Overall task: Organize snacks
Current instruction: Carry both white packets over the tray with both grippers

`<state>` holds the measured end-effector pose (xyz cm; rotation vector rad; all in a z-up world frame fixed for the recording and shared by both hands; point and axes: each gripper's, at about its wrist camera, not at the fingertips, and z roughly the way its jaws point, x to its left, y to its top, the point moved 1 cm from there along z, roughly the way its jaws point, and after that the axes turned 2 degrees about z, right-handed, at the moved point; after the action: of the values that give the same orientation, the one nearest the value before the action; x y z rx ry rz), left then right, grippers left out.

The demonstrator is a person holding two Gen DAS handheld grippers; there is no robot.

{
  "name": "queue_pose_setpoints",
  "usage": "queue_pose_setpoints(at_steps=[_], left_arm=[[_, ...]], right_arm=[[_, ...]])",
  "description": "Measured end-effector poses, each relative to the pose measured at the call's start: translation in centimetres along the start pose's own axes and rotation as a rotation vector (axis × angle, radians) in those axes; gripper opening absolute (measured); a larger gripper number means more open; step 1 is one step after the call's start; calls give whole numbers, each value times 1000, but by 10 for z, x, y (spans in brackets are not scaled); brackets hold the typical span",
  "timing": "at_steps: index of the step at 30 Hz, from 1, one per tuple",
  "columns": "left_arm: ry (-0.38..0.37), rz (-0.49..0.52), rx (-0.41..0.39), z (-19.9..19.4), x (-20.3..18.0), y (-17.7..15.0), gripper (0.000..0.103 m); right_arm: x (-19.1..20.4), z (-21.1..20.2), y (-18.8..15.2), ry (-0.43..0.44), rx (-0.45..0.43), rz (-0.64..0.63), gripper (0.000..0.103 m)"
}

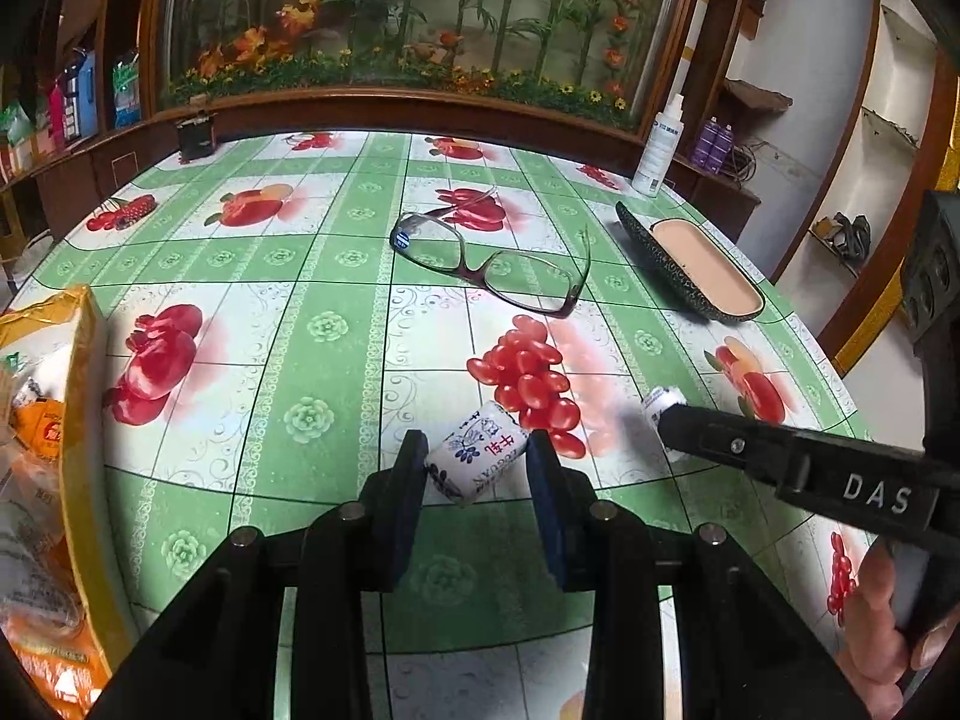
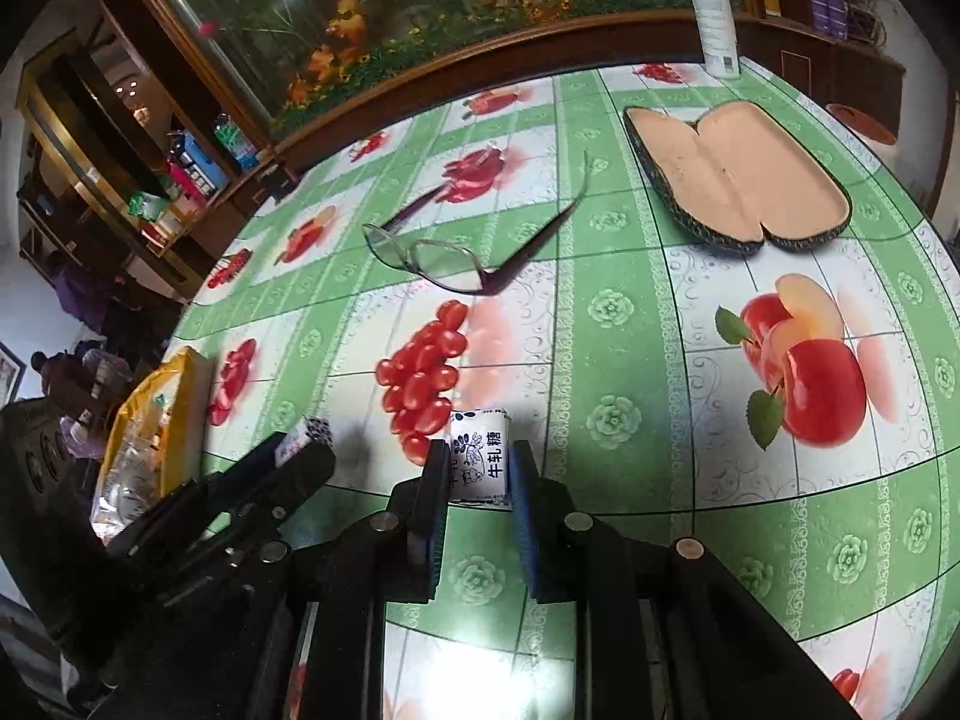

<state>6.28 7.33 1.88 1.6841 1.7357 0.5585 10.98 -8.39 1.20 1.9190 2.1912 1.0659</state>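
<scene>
Two small white candies with blue print are in the grippers. In the left wrist view my left gripper [image 1: 475,459] is shut on one candy [image 1: 477,459] just above the fruit-print tablecloth [image 1: 312,312]. The right gripper [image 1: 666,414] enters from the right, shut on the other candy [image 1: 660,402]. In the right wrist view my right gripper [image 2: 480,468] grips that candy [image 2: 480,459] between its pads; the left gripper [image 2: 303,441] with its candy [image 2: 309,433] shows at the left. A yellow snack bag [image 1: 54,420] lies open at the table's left edge, and also shows in the right wrist view [image 2: 150,426].
A pair of glasses [image 1: 492,264] lies unfolded mid-table, with an open glasses case [image 1: 696,264] to its right. A white spray bottle [image 1: 657,150] stands at the far right edge. A dark small box [image 1: 195,135] sits at the far left. A wooden cabinet with plants backs the table.
</scene>
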Motion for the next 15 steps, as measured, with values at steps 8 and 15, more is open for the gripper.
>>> queue_pose_setpoints(at_steps=[8, 15], left_arm=[[17, 22, -38, -31, -12, -11, 33], [24, 14, -85, -72, -7, -17, 33]], right_arm=[[13, -7, -3, 10, -20, -43, 21], [19, -12, -5, 21, -43, -66, 21]])
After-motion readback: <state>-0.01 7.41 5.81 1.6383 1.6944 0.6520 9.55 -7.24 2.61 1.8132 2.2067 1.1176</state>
